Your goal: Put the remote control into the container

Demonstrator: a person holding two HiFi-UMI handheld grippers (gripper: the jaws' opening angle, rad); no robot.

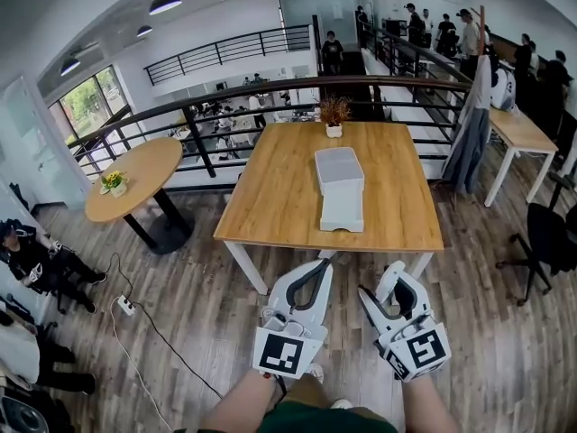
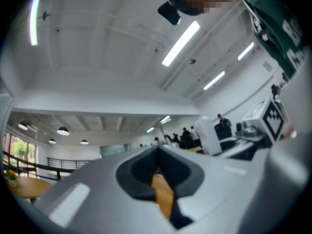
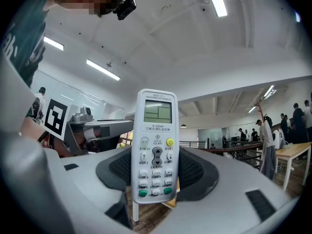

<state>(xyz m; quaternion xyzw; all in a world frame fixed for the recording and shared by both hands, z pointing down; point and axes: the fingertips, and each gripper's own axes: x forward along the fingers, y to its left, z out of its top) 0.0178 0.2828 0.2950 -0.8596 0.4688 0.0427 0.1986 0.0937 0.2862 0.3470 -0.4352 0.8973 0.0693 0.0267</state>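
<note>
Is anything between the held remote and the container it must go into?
Nothing visible blocks it. The right tool grips the remote; the container sits on the table ahead, with only a flat white piece against its near side.

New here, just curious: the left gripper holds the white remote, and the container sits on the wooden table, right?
No: the right gripper holds the remote control, as the right gripper view shows. The container does sit on the wooden table.

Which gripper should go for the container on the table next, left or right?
Right. The right gripper is already shut on the remote control, which stands upright between its jaws. The left gripper is shut on nothing. The container sits ahead on the wooden table.
</note>
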